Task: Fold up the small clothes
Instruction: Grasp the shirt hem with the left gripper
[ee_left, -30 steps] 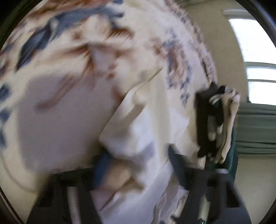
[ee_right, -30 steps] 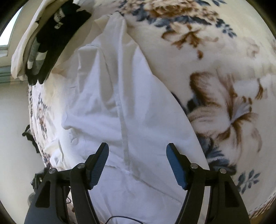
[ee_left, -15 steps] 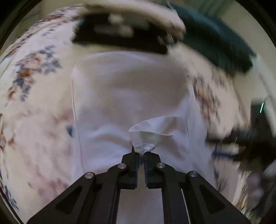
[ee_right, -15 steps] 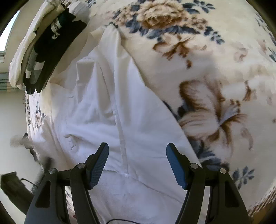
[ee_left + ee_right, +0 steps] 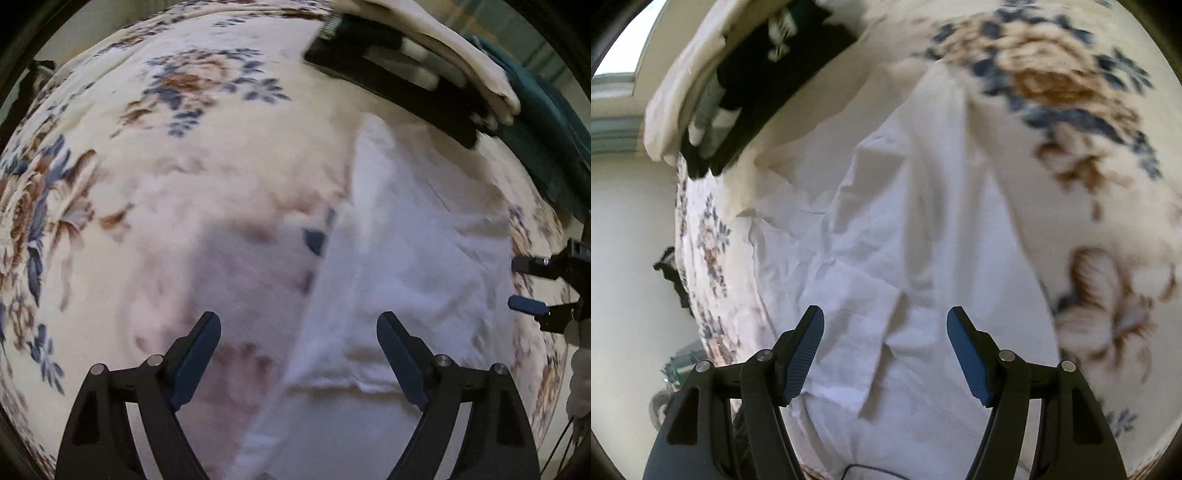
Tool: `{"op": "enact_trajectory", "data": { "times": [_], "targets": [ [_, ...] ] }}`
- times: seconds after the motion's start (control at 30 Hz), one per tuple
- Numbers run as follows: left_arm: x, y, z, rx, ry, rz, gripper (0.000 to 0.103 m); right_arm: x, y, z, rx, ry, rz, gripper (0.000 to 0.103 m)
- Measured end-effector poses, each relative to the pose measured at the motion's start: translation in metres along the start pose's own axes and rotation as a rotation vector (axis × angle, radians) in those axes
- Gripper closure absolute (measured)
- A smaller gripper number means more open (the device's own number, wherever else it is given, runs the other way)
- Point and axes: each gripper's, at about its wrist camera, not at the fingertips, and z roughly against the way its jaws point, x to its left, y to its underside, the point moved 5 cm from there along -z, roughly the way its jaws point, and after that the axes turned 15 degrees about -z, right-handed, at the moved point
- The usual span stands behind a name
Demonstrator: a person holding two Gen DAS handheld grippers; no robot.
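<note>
Hovering with fingers spread wide, the left gripper (image 5: 298, 350) and right gripper (image 5: 885, 343) held nothing above a white shirt (image 5: 905, 258) that lay rumpled on a floral blanket (image 5: 166, 147), near a far pile of folded clothes (image 5: 738, 85).

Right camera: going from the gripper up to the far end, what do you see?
Gripper → white garment → stack of folded clothes → window.
</note>
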Motion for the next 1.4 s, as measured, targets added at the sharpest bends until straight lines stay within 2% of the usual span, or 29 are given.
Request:
{"op": "enact_trajectory", "data": {
  "times": [0.13, 0.2, 0.23, 0.3, 0.4, 0.47, 0.57, 0.63, 0.73, 0.83, 0.9, 0.97, 1.07, 1.17, 1.23, 1.27, 1.3, 1.33, 1.4],
  "targets": [
    [0.004, -0.015, -0.008, -0.011, -0.024, 0.0, 0.017, 0.024, 0.004, -0.031, 0.041, 0.076, 0.12, 0.033],
    [0.003, -0.02, -0.006, -0.021, -0.045, -0.005, 0.017, 0.028, 0.004, -0.04, 0.014, 0.169, 0.193, 0.067],
    [0.004, -0.02, -0.002, -0.031, -0.049, -0.011, 0.017, 0.027, 0.006, -0.039, 0.007, 0.209, 0.215, 0.08],
    [-0.002, -0.02, 0.014, -0.065, -0.07, -0.043, 0.017, 0.023, 0.009, -0.026, 0.019, 0.201, 0.209, 0.079],
    [-0.015, -0.014, 0.041, -0.13, -0.088, -0.1, 0.017, 0.003, 0.023, 0.023, 0.045, 0.152, 0.156, 0.073],
    [-0.032, -0.005, 0.06, -0.148, -0.073, -0.141, 0.017, -0.019, 0.038, 0.067, 0.033, 0.133, 0.141, 0.057],
    [-0.059, 0.012, 0.081, -0.129, -0.048, -0.178, 0.017, -0.066, 0.06, 0.125, 0.016, 0.142, 0.114, 0.051],
    [-0.084, 0.029, 0.097, -0.115, -0.033, -0.199, 0.017, -0.107, 0.07, 0.156, 0.013, 0.157, 0.08, 0.051],
    [-0.132, 0.064, 0.11, -0.063, -0.023, -0.234, 0.017, -0.167, 0.085, 0.188, 0.027, 0.183, 0.065, 0.051],
    [-0.187, 0.113, 0.112, 0.022, -0.026, -0.247, 0.017, -0.217, 0.09, 0.203, 0.06, 0.19, 0.073, 0.05],
    [-0.227, 0.152, 0.108, 0.101, -0.022, -0.217, 0.017, -0.251, 0.083, 0.208, 0.08, 0.202, 0.095, 0.051],
    [-0.262, 0.187, 0.1, 0.179, 0.012, -0.135, 0.017, -0.276, 0.072, 0.216, 0.061, 0.233, 0.121, 0.05],
    [-0.316, 0.238, 0.08, 0.302, 0.146, 0.079, 0.017, -0.316, 0.049, 0.226, 0.063, 0.251, 0.117, 0.05],
    [-0.352, 0.265, 0.052, 0.37, 0.213, 0.209, 0.017, -0.338, 0.033, 0.228, 0.078, 0.258, 0.122, 0.05],
    [-0.369, 0.276, 0.032, 0.373, 0.211, 0.268, 0.025, -0.349, 0.021, 0.224, 0.097, 0.257, 0.114, 0.05],
    [-0.374, 0.28, 0.021, 0.372, 0.2, 0.283, 0.058, -0.352, 0.017, 0.221, 0.106, 0.257, 0.113, 0.05],
    [-0.377, 0.284, 0.012, 0.383, 0.155, 0.283, 0.093, -0.356, 0.011, 0.219, 0.114, 0.261, 0.116, 0.051],
    [-0.376, 0.288, 0.008, 0.386, 0.11, 0.281, 0.098, -0.356, 0.007, 0.214, 0.119, 0.265, 0.122, 0.051],
    [-0.367, 0.291, 0.016, 0.312, 0.085, 0.337, 0.101, -0.352, 0.002, 0.207, 0.13, 0.276, 0.136, 0.05]
  ]
}}
